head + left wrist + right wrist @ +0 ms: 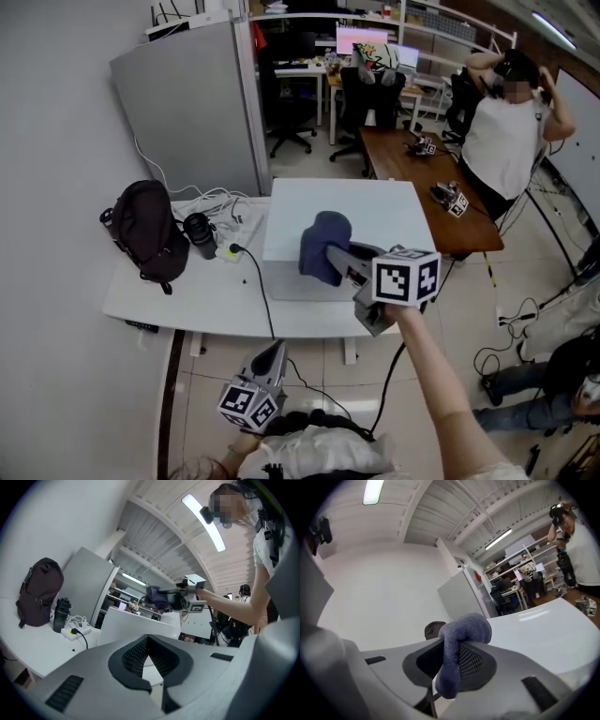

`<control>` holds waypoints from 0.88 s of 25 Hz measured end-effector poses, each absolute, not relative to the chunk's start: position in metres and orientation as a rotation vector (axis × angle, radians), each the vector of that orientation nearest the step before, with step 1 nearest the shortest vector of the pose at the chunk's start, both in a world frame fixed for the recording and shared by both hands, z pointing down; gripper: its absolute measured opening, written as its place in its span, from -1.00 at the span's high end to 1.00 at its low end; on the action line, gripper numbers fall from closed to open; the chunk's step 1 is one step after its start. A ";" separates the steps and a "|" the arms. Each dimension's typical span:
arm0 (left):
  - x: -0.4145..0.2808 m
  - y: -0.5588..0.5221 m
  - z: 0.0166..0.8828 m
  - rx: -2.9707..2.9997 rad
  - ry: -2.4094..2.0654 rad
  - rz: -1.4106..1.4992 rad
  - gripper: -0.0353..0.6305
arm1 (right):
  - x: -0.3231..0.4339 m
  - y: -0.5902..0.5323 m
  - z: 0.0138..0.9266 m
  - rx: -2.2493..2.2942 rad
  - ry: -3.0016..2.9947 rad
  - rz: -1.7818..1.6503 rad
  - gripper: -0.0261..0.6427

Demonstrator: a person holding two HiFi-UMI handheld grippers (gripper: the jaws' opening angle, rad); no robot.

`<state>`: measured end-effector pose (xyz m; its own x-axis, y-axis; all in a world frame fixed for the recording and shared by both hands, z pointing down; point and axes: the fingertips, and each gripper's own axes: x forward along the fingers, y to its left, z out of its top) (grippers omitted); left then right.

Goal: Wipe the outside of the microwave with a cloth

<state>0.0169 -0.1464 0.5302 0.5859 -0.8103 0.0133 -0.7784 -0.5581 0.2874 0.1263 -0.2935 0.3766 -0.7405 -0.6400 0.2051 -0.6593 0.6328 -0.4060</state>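
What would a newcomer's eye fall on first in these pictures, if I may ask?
The blue cloth stands out most, clamped in the right hand-held gripper over the top of the white microwave. Next comes the black backpack, sitting at the left end of the white table.

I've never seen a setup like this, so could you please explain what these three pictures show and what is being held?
There is no robot here: a person holds a two-jaw gripper in each hand. One picture comes from a camera on the person's head, looking down. The other two come from cameras riding on the grippers. The right gripper is shut on a blue cloth, over the top of the white microwave. The left gripper hangs low by the edge of the table, jaws together and empty. Beside the microwave are a dark backpack, a black bottle and a power strip.
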 end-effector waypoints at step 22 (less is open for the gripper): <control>0.007 -0.140 0.524 2.552 -1.289 -0.263 0.94 | 0.268 -0.346 0.472 1.414 -2.207 0.803 0.72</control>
<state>0.0072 -0.1403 0.5243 0.5879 -0.8080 -0.0399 -0.7590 -0.5680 0.3183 0.2675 -0.3465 0.4722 -0.4102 -0.6834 0.6039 -0.9117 0.3244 -0.2522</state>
